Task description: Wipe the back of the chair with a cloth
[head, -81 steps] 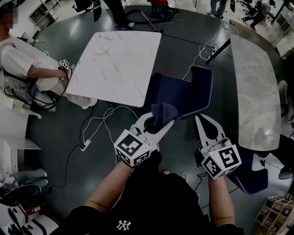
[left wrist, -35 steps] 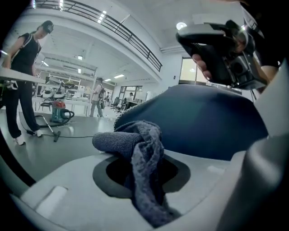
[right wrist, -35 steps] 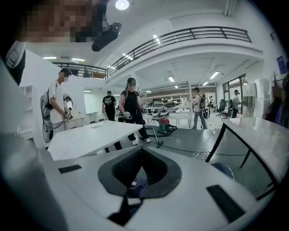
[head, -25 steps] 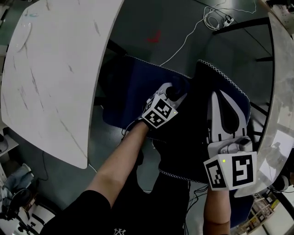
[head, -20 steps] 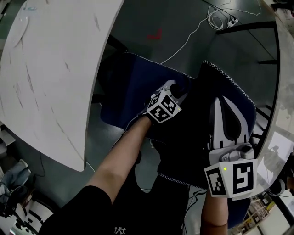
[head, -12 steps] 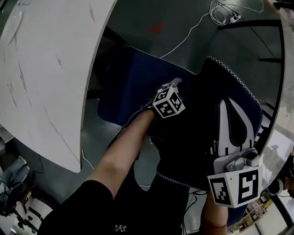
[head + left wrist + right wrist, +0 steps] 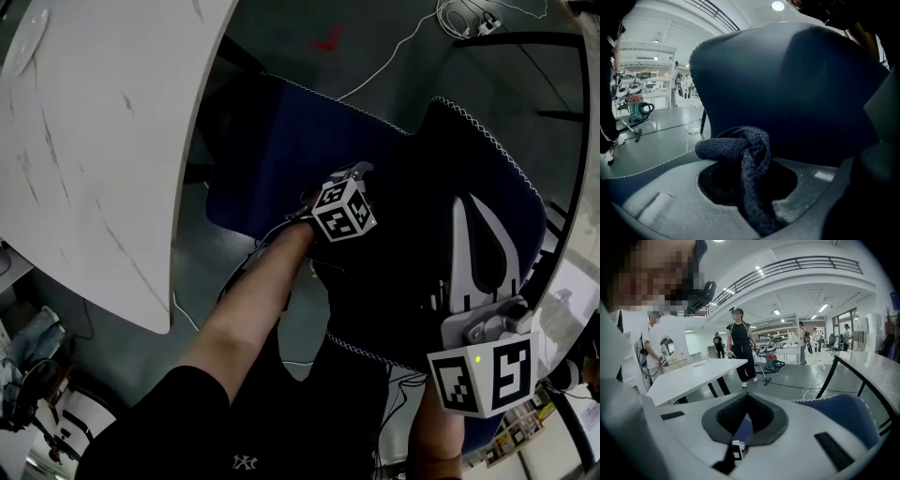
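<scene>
Since half a second back, the right gripper [image 7: 466,211] has slid a little toward us along the chair back [image 7: 403,272]. The left gripper [image 7: 349,178] has barely shifted.

Left jaws are clamped on the cloth [image 7: 737,147]. It's dark blue, coarse knit, bunched into a looped wad that pokes out past the tips. We see it right up against the chair back, which fills the left gripper view as a broad, smooth, dark-blue upholstered panel with a rounded top corner. We can't confirm actual contact.

Right jaws are closed together with nothing in them. They are white moulded shells with dark ribbed pads round a teardrop cut-out. In the head view this gripper lies over the chair back, tips pointing away from us, on the opposite side from the left gripper.

A white zigzag stitch runs along the rim of the back. The seat [image 7: 281,141] is the same blue fabric, and sits partly under the white, marble-veined table [image 7: 94,141], which has a rounded corner. The floor [image 7: 272,37] is glossy dark grey.
</scene>
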`<state>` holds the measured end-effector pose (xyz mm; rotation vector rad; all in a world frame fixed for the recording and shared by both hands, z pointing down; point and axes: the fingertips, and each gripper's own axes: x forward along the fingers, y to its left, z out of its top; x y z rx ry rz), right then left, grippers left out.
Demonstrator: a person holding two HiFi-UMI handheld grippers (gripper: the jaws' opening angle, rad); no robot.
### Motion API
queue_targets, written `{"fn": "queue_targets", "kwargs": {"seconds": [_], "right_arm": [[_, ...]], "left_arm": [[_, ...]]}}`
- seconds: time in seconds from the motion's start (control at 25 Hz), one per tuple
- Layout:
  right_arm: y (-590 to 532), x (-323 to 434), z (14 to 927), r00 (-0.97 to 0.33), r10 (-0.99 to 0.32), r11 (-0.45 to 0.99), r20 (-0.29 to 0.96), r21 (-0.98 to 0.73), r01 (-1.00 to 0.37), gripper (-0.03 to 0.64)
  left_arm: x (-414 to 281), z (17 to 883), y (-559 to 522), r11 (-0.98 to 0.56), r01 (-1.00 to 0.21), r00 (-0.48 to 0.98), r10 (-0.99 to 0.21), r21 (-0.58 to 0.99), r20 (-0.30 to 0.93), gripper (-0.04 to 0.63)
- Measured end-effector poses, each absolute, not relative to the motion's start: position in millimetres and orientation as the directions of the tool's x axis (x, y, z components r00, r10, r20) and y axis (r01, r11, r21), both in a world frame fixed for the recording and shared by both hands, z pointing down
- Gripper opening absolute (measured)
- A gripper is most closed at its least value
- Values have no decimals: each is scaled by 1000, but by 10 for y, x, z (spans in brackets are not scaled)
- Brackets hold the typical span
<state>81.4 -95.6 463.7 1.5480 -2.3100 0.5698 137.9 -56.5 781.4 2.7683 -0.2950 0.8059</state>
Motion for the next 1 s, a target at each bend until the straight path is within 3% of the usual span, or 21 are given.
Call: {"fn": "queue_targets", "kwargs": {"seconds": [0.4, 1.0], "right_arm": [[-604, 788, 4609, -366, -801, 303, 474, -206, -931, 12], [-237, 681, 4501, -359, -791, 273, 496, -238, -932, 12]], "left_arm": [[1184, 7803, -46, -918, -280, 831, -86, 280, 549, 97], [916, 7728, 756, -888, -199, 834, 68, 413, 548, 97]]}}
